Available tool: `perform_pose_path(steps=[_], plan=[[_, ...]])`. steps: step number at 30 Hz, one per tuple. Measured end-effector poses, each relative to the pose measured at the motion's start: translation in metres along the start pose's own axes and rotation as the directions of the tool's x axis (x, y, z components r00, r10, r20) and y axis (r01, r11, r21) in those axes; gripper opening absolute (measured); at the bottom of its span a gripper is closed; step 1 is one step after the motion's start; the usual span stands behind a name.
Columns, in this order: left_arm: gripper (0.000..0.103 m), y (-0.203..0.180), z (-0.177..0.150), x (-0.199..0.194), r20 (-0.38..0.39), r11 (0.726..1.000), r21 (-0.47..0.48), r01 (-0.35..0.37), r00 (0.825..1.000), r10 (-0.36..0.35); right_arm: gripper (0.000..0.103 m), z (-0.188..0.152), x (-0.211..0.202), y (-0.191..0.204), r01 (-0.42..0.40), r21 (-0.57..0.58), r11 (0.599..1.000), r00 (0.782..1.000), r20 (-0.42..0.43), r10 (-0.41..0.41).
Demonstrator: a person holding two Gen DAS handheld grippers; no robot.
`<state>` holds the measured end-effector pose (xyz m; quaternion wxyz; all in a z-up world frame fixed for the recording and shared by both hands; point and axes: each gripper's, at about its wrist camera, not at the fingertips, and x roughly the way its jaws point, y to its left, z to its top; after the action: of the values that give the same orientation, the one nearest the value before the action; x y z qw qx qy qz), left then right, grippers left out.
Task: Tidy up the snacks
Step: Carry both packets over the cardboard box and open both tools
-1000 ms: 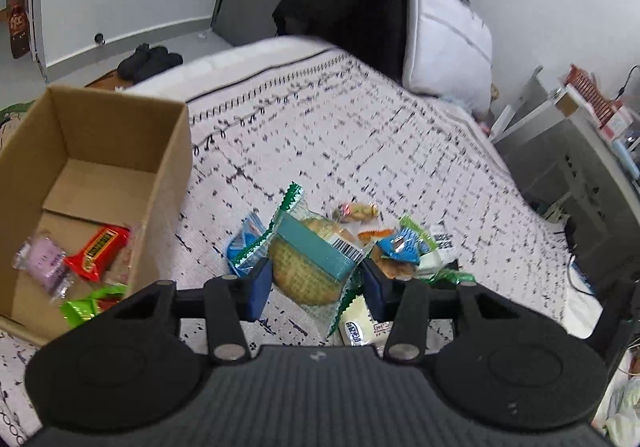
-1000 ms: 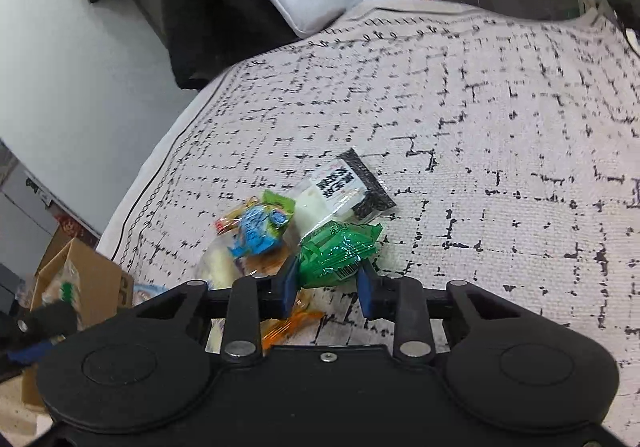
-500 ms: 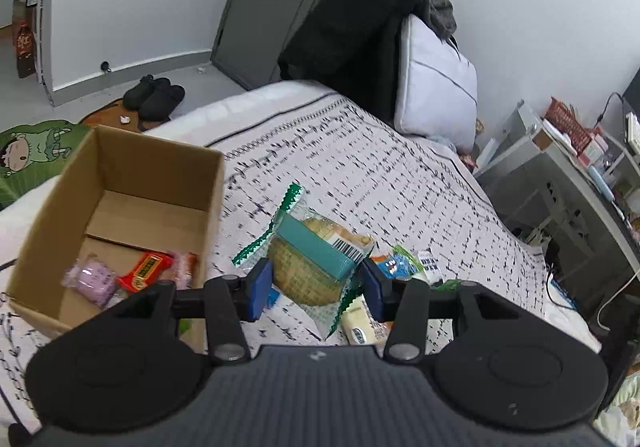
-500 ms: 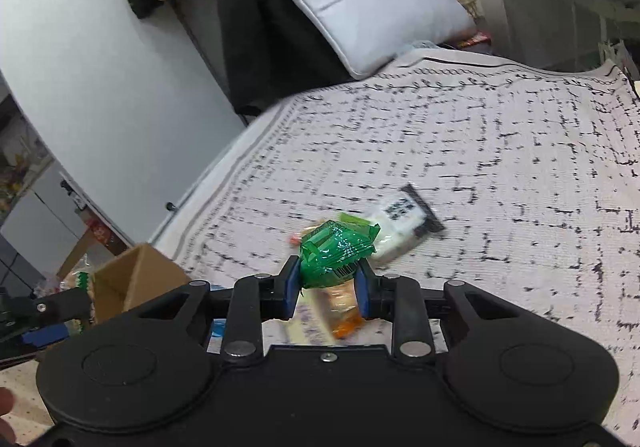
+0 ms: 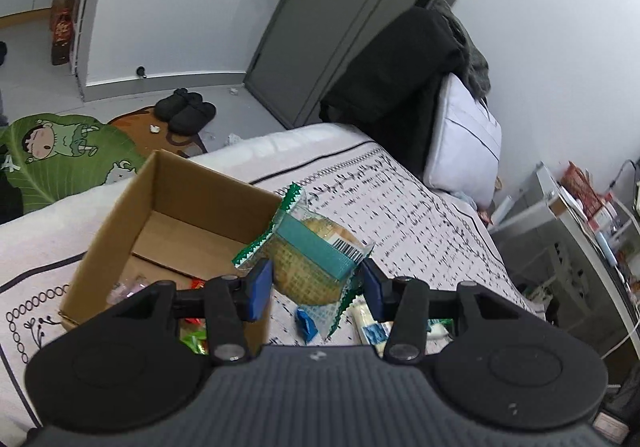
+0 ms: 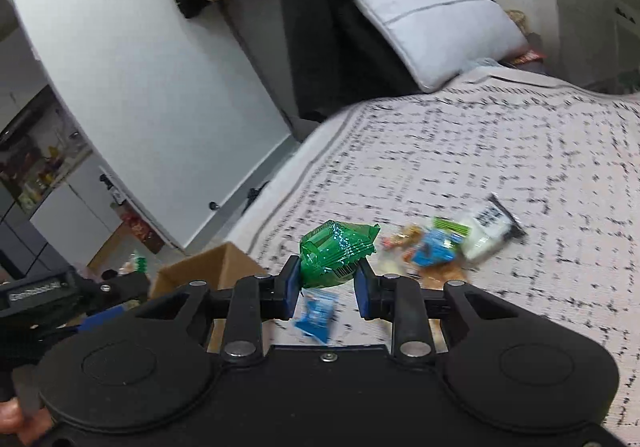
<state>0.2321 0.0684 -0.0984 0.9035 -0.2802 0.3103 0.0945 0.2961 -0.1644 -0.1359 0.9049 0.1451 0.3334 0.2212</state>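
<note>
Two packets carried toward the carton. The left tool (image 5: 316,289) is clenched on a clear-wrapped round cake (image 5: 310,267) with a teal band, held in the air at the near right corner of the open cardboard box (image 5: 120,223), which stands on the bed (image 5: 420,215). The right tool (image 6: 327,289) is clenched on a crumpled green packet (image 6: 336,247), also clear of the bedspread, with the box corner (image 6: 208,271) low to its left.

To finish the step well, each packet should be brought fully over the opening before the pads part; the cake's wrapper overhangs the pads widely and could catch on the box wall, so it is best kept above the rim until well inside. The two tools approach one box from neighbouring sides; taking turns would likely avoid a knock. The green packet is gripped only at its lower end, so a steady, unhurried carry seems wise.

Hard to make out: the left tool's body hides most of the box floor, where only scraps of pink (image 5: 128,285), red and green wrapping show. The remaining snack pile (image 6: 444,247) on the bed is smeared by motion blur, so its count is uncertain; a blue packet (image 6: 316,313) lies just beneath the right tool.
</note>
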Motion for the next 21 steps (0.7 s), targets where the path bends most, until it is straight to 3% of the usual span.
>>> perform_pose_path(steps=[21], plan=[[0.047,0.066,0.027,-0.015,0.046,0.987,-0.158,-0.033,0.998,0.041,0.027,-0.011,0.036,0.099,-0.118,-0.102,0.988,0.993,-0.041,0.115]])
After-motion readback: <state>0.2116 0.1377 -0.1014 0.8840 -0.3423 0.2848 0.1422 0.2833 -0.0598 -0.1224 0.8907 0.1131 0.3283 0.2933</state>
